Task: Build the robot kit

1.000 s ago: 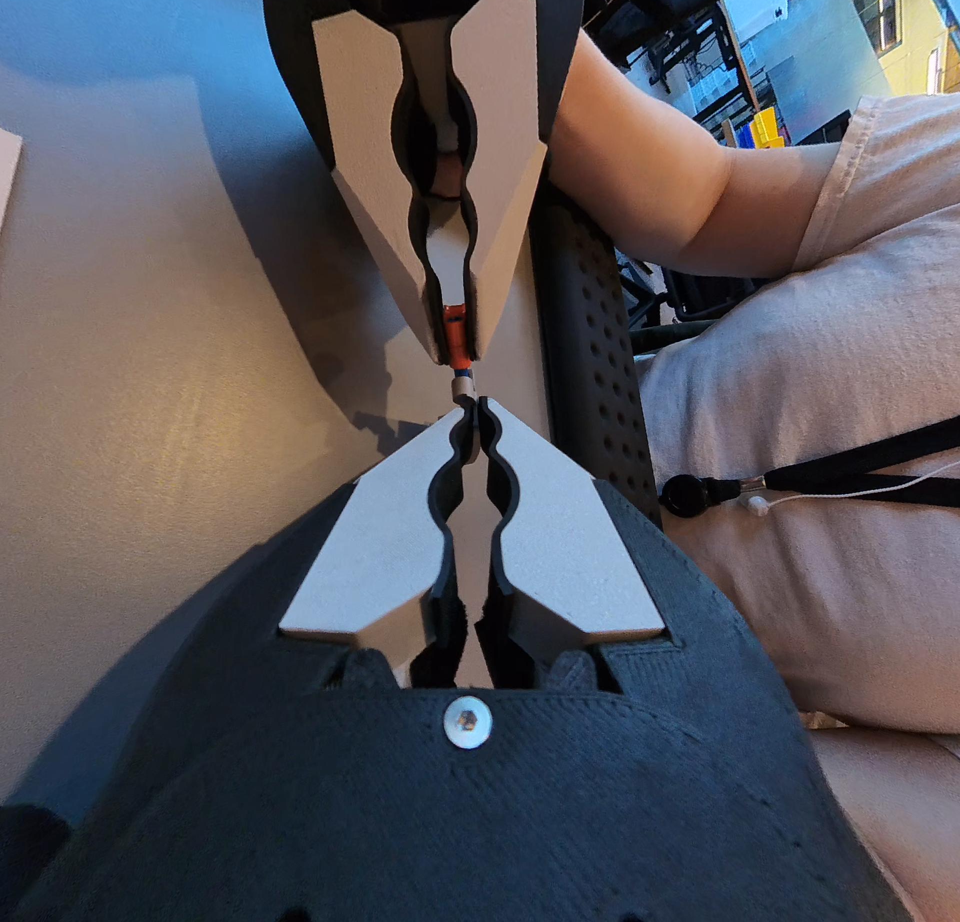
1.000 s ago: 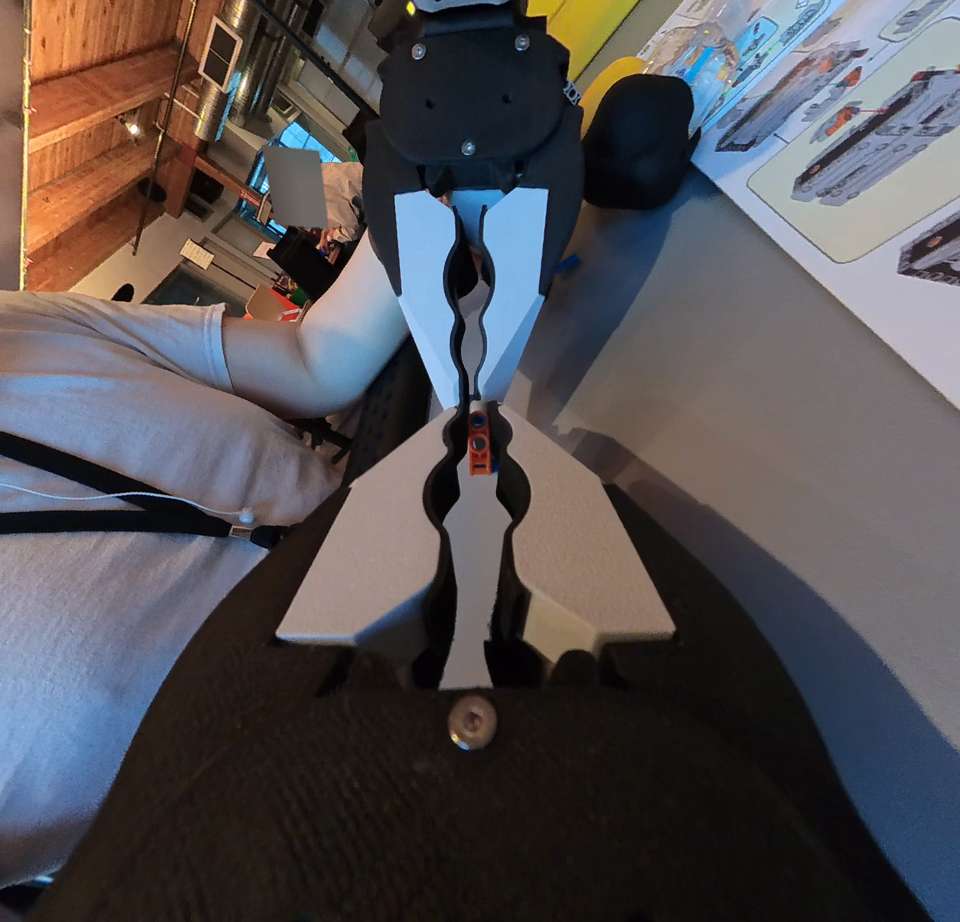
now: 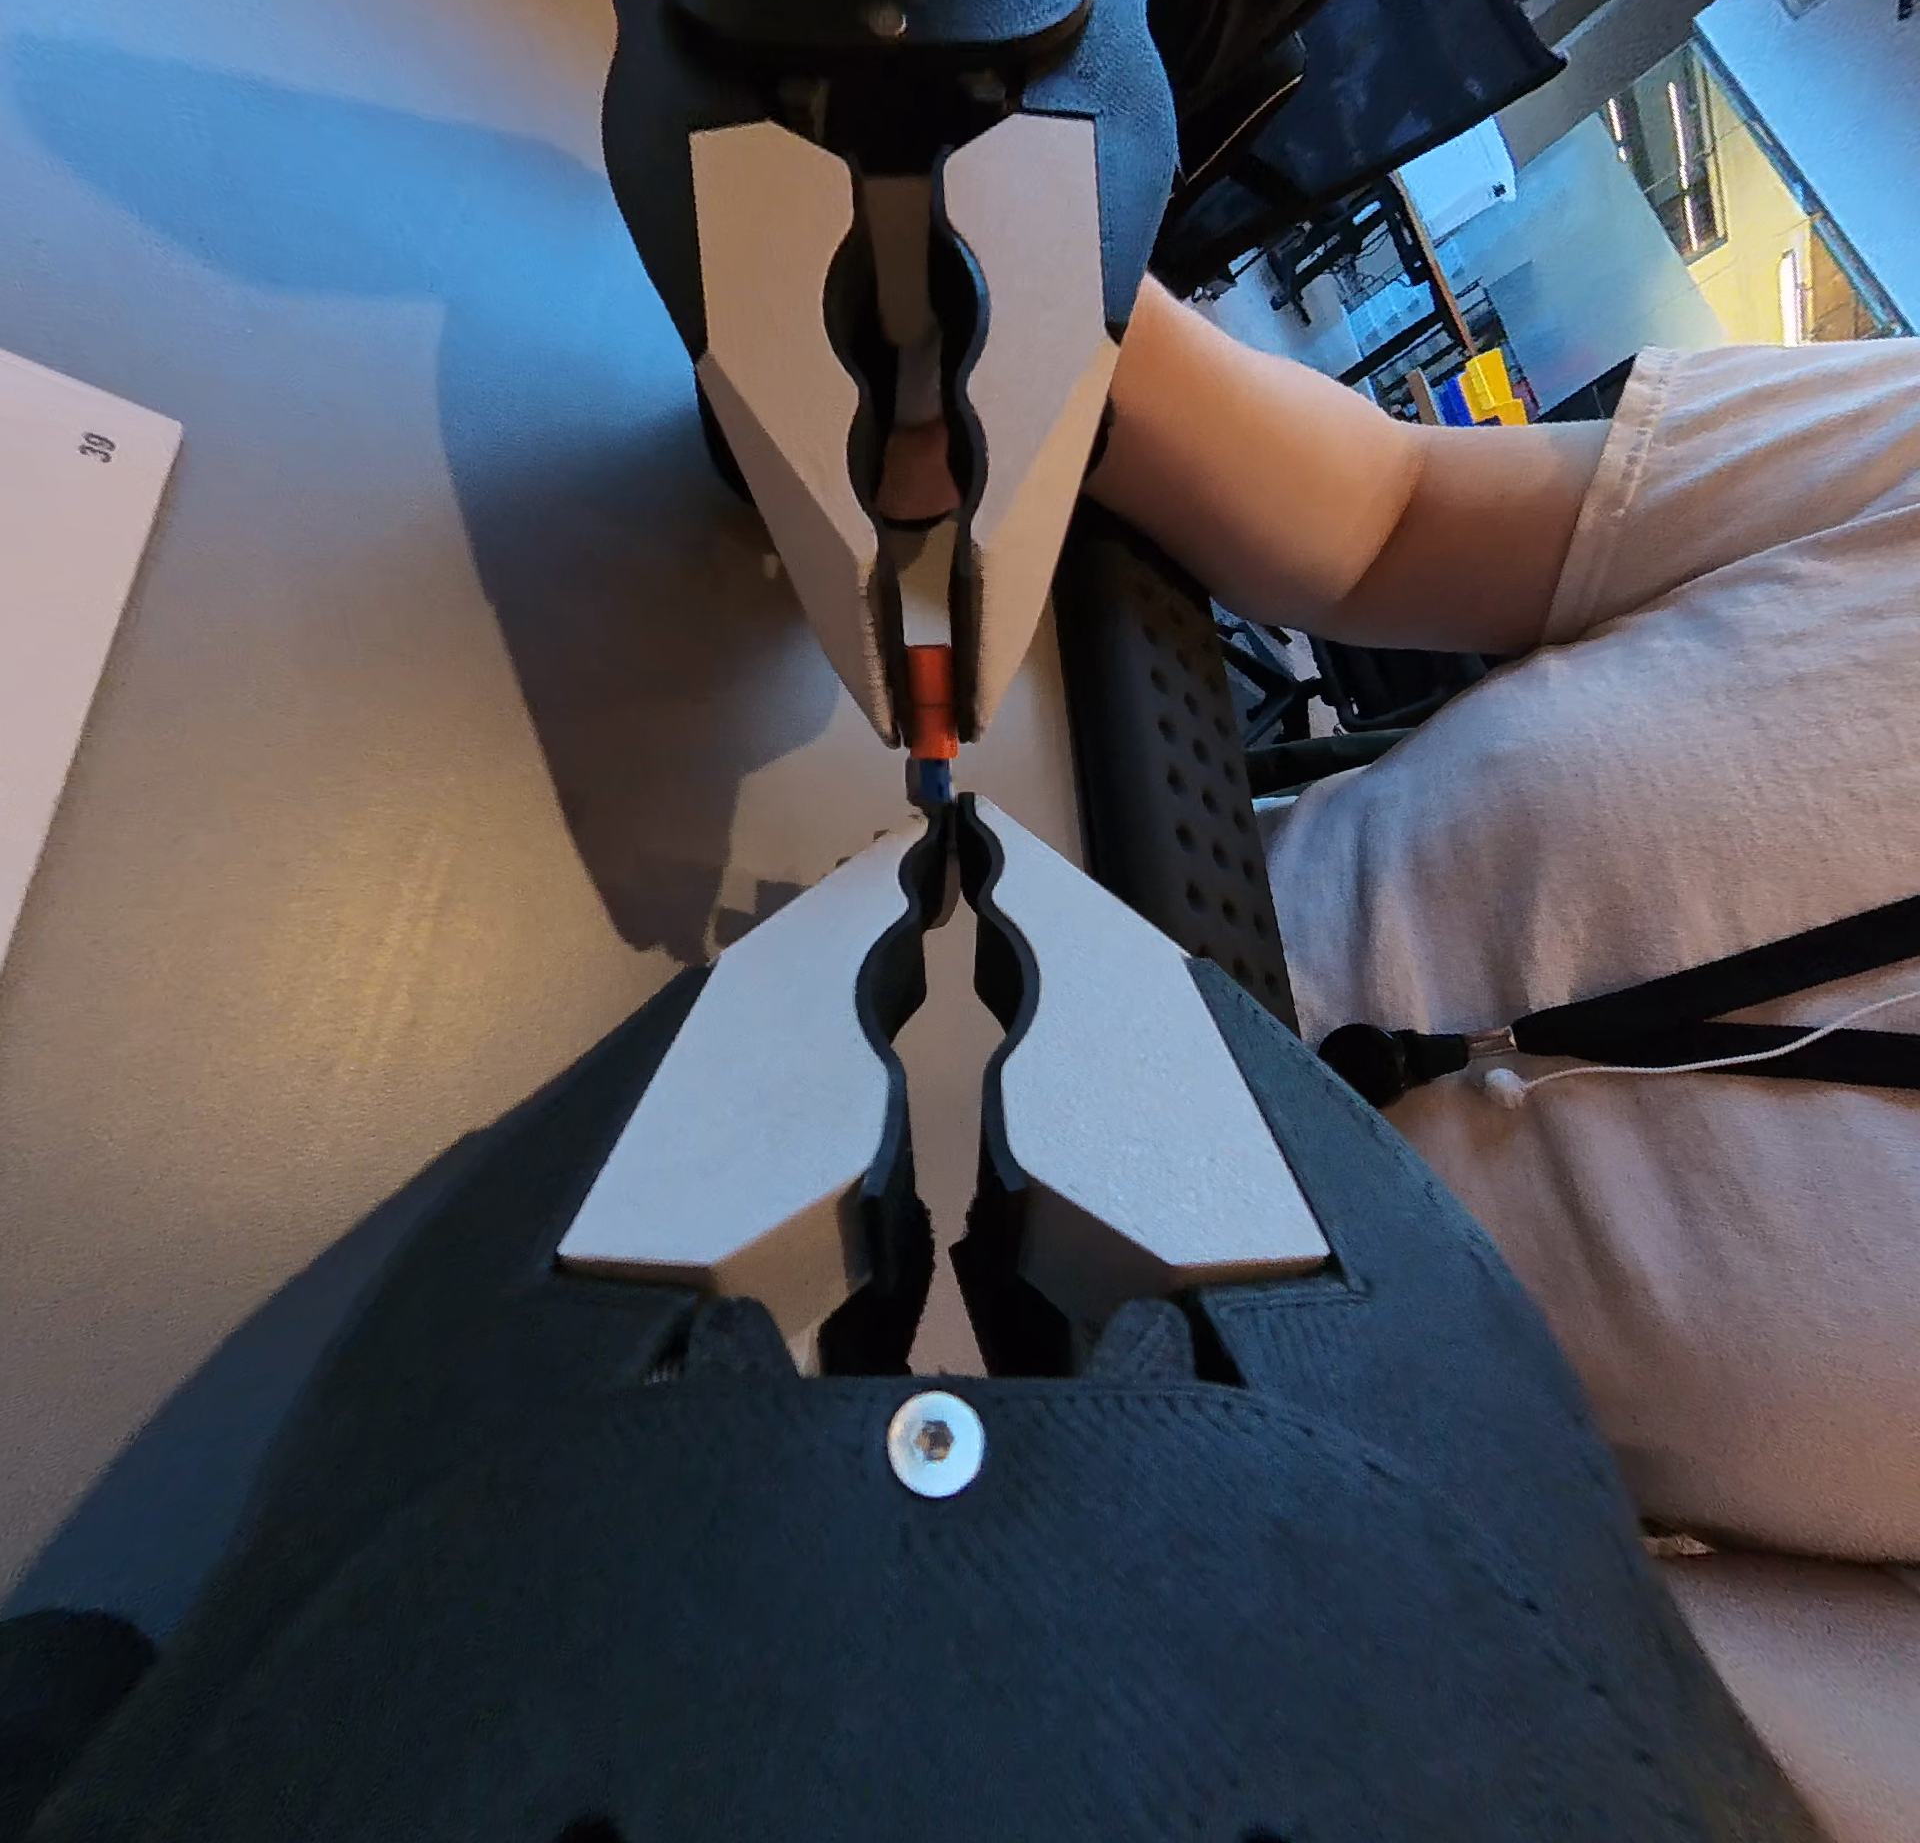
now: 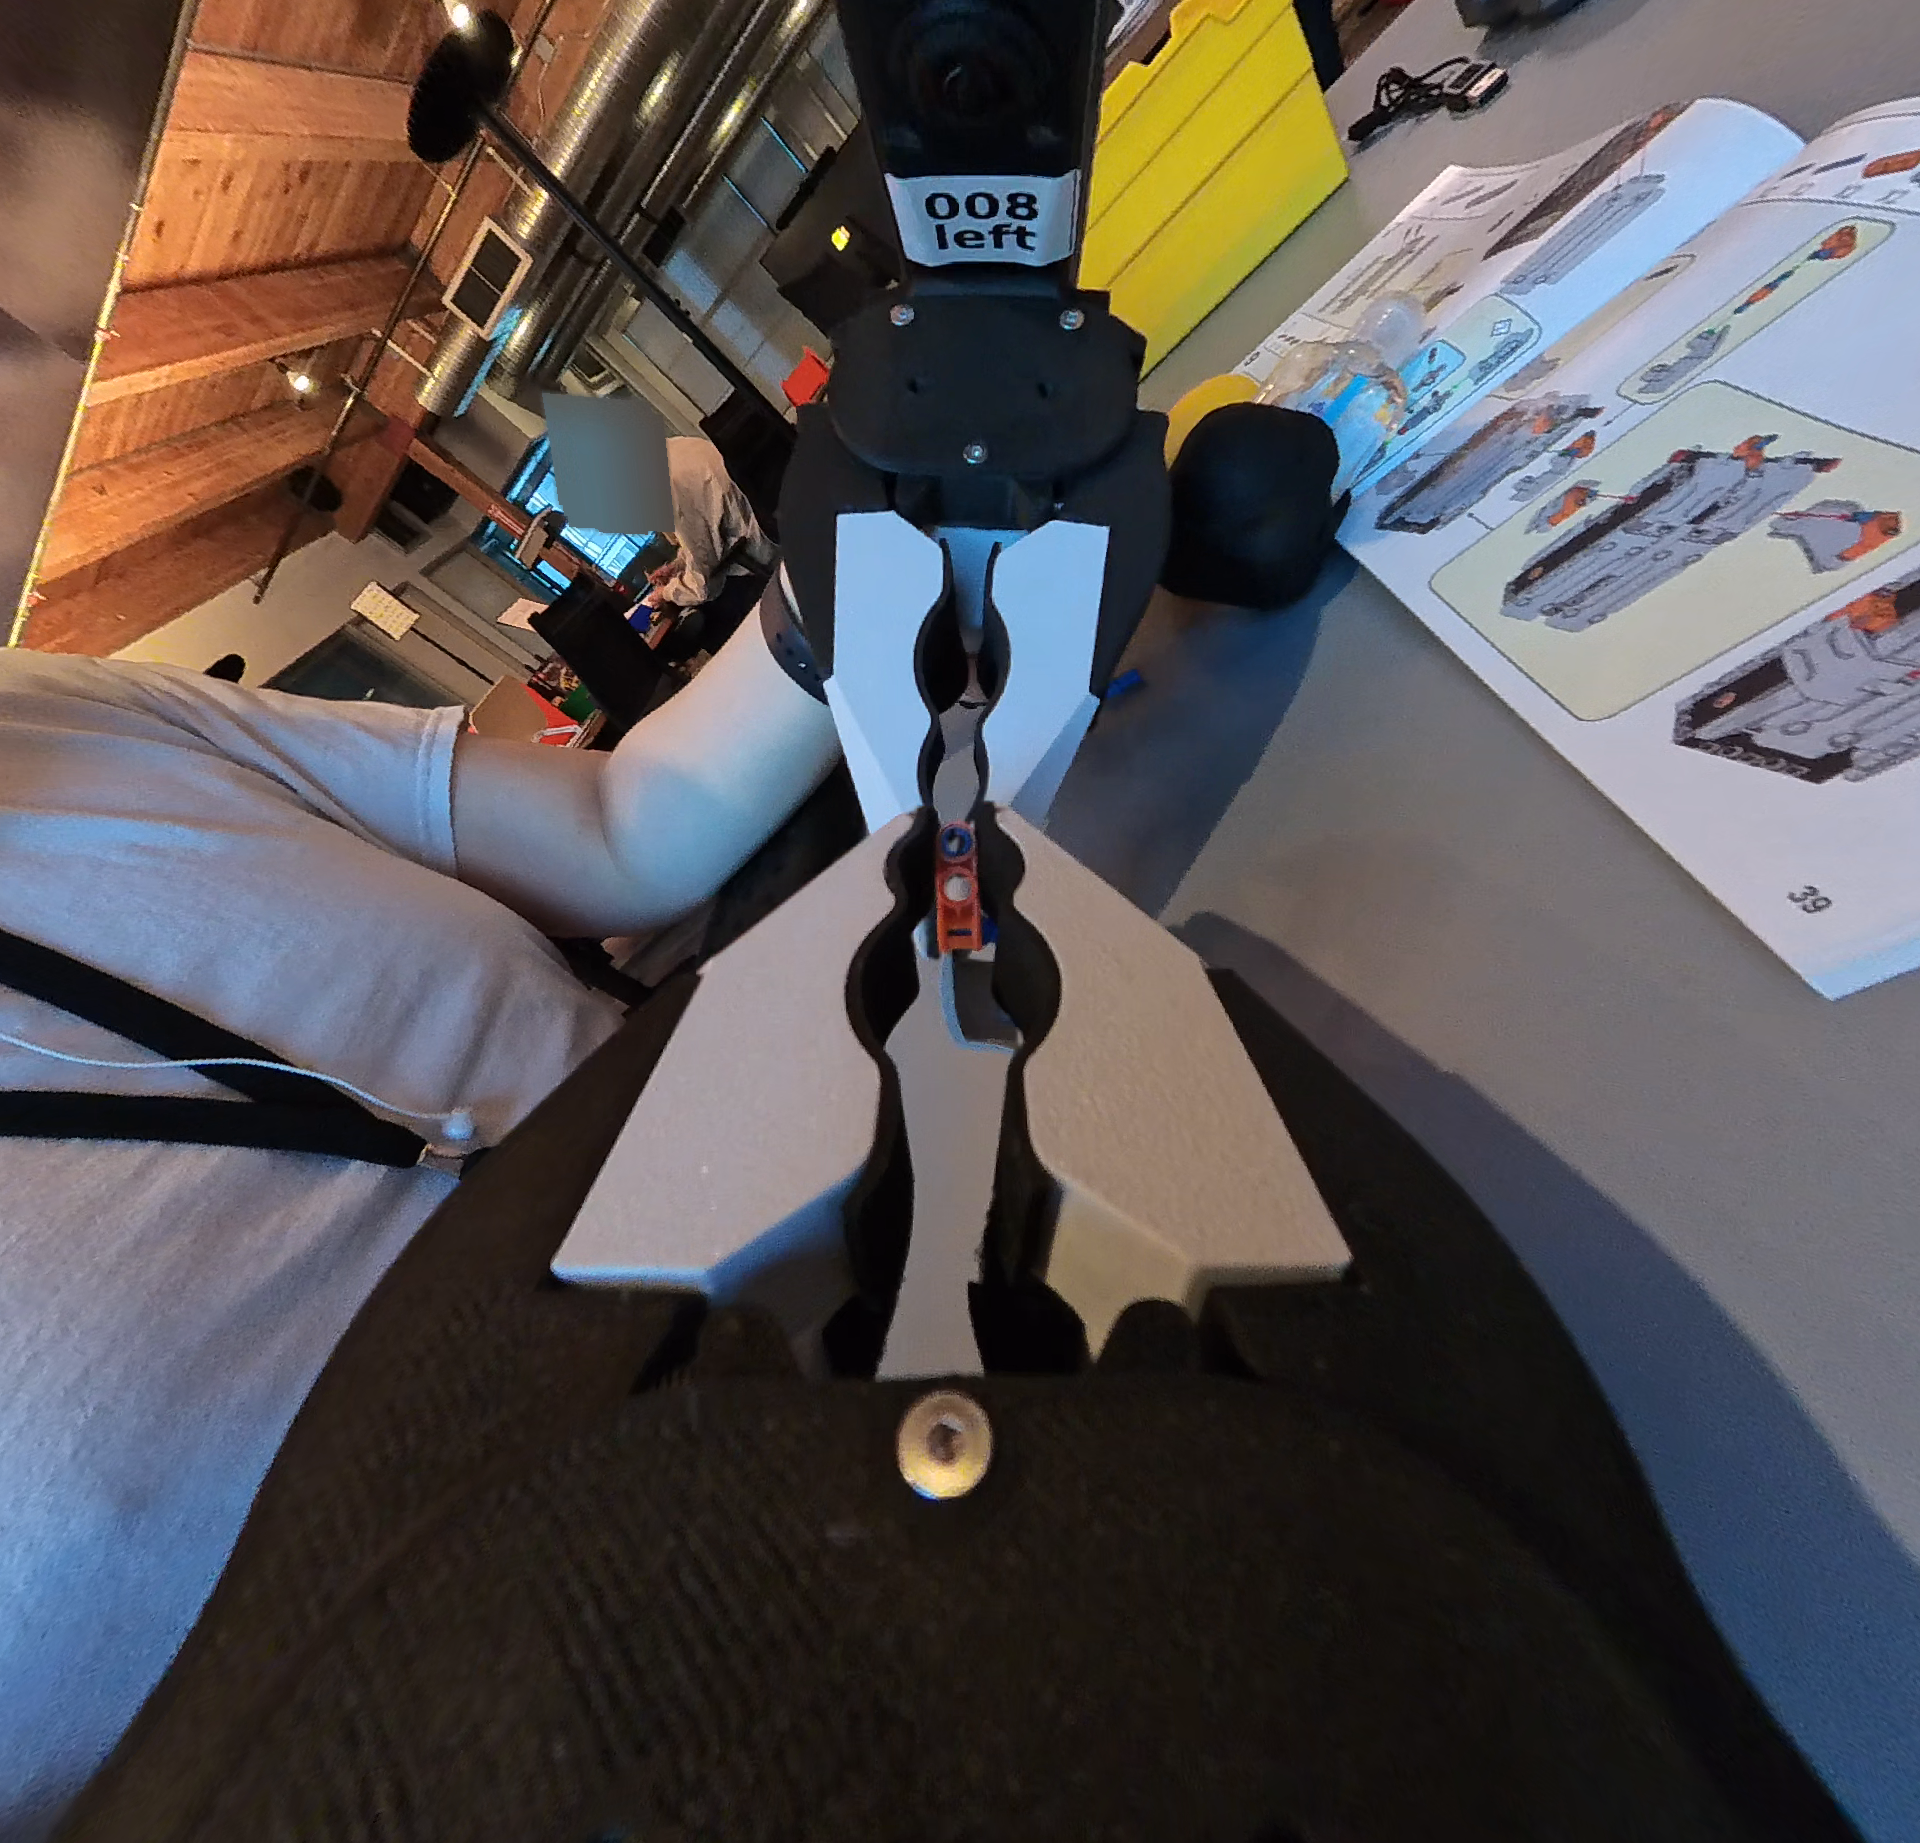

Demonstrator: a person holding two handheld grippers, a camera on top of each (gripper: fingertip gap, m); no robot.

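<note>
My right gripper (image 4: 956, 822) is shut on a small orange beam piece with holes (image 4: 957, 898), held above the grey table (image 4: 1455, 910). A short blue pin (image 3: 928, 781) sticks out of the orange piece (image 3: 930, 702) towards my left gripper (image 3: 953, 806). The left gripper is shut on the pin's near end. The two grippers point tip to tip, almost touching. In the right wrist view the left gripper (image 4: 951, 801) faces me, its tips partly hidden behind my own fingers. In the left wrist view the right gripper (image 3: 932, 739) comes in from above.
An open building-instruction booklet (image 4: 1662, 546) lies on the table at the right; its page corner (image 3: 62, 598) also shows in the left wrist view. A yellow bin (image 4: 1216, 152), a black round object (image 4: 1247, 515) and a clear bottle (image 4: 1351, 380) stand behind. A person's torso (image 3: 1558, 962) is close by. My left and right fingertips are right by each other.
The gap between the orange piece and the left fingertips has shortened. The tan part of the pin no longer shows. Both grippers have shifted slightly while staying tip to tip.
</note>
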